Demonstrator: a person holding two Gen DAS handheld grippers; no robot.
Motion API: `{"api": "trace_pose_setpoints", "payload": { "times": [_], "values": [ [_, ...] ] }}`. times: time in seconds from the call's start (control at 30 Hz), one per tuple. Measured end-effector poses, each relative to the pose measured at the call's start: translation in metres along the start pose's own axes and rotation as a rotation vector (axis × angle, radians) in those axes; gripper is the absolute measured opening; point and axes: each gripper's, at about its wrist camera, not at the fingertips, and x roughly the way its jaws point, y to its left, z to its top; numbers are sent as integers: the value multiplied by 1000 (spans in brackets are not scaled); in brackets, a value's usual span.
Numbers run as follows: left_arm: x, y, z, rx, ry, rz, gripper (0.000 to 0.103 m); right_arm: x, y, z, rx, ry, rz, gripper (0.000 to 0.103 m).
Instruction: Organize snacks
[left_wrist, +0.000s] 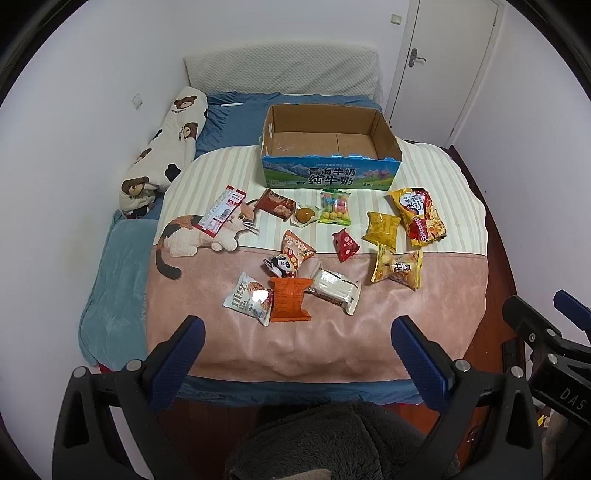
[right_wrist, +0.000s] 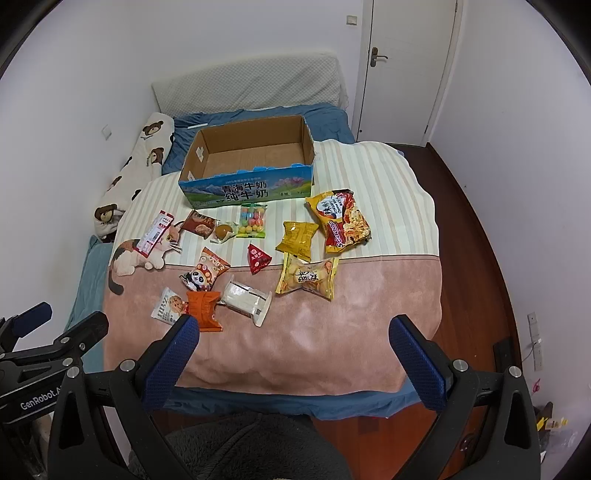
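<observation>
Several snack packets lie scattered on a pink and striped blanket (left_wrist: 424, 314) on a bed. An empty cardboard milk box (left_wrist: 328, 171) (right_wrist: 247, 184) stands behind them. Nearest me are an orange packet (left_wrist: 290, 299) (right_wrist: 205, 306), a white cookie packet (left_wrist: 247, 302) and a clear white packet (left_wrist: 336, 290) (right_wrist: 245, 297). A big noodle packet (left_wrist: 421, 216) (right_wrist: 341, 219) lies at the right. My left gripper (left_wrist: 297, 334) is open and empty, above the bed's near edge. My right gripper (right_wrist: 293, 332) is open and empty too, beside it.
A bear-print pillow (left_wrist: 166, 147) lies along the left wall. A grey headboard cushion (left_wrist: 284, 70) and a white door (left_wrist: 447, 62) stand behind the bed. Dark wood floor (right_wrist: 476, 236) runs along the right side. A grey fleece garment (left_wrist: 332, 439) fills the bottom.
</observation>
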Motion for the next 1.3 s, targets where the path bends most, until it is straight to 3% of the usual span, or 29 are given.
{"api": "trace_pose_setpoints", "payload": {
  "times": [1.3],
  "values": [
    [2, -3, 3, 2, 5, -4, 103, 1, 3, 4, -4, 3, 14, 103]
  ]
}}
